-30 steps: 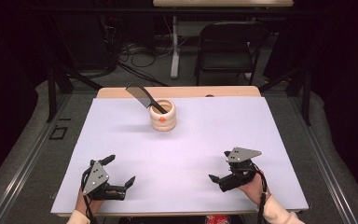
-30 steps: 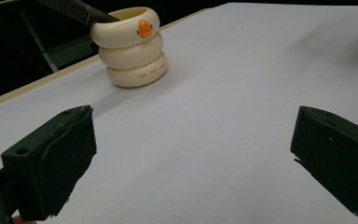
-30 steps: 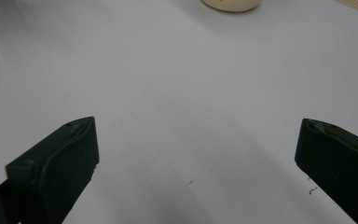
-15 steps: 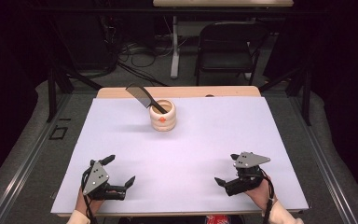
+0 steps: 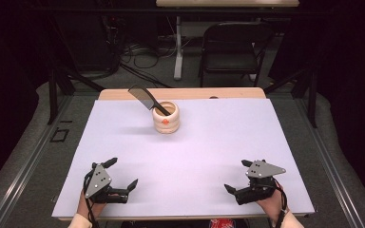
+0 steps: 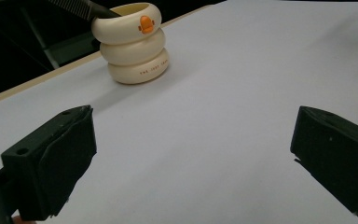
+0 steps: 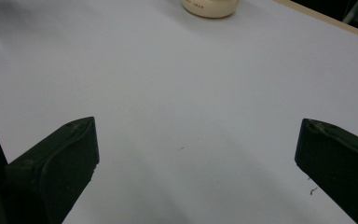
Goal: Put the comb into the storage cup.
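We are looking at the thin black plastic comb leaning in the cream ringed cup. It is probably light and stiff, so we are planning to pinch its flat top. The left gripper and right gripper are both spread wide, holding nothing.

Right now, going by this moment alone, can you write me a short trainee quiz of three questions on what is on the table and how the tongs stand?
1. True or false: the left tongs grip the comb.
2. Where does the comb sit? A) flat on the white mat B) leaning in the cream holder C) between the right tongs
3. Fill in: the holder bears a small ____ mark on its top ring.

Key
1. False: both tongs are open, near the front edge of the white mat, far from the holder.
2. B: its lower end is inside the holder and it tilts up and to the left in the high view.
3. Orange, plain in the left gripper view.
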The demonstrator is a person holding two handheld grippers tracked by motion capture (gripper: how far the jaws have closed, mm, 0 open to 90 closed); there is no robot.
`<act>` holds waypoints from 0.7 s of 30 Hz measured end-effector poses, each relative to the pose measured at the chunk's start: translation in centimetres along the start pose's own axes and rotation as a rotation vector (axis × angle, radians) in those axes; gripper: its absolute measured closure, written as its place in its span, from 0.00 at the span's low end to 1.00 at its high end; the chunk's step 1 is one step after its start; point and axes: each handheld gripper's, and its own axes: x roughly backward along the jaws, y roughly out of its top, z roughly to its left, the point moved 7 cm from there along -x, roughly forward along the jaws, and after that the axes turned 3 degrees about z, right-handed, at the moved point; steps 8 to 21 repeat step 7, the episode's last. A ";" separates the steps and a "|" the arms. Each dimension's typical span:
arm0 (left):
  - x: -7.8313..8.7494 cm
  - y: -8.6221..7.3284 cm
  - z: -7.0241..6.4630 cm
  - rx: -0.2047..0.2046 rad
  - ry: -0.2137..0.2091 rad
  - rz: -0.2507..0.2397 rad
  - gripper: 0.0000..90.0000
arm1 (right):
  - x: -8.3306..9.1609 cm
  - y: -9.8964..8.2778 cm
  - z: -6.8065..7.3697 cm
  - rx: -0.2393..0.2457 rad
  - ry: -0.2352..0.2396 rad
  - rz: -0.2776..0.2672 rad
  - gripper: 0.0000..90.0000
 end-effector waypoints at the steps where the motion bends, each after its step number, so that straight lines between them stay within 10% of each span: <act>1: 0.0 0.0 0.0 0.000 0.000 0.000 0.00 | 0.1 0.0 0.0 -0.002 -0.002 -0.003 0.00; 21: -0.1 0.0 0.0 -0.002 -0.005 0.004 0.00 | 0.0 -0.4 -0.1 0.024 -0.025 0.019 0.00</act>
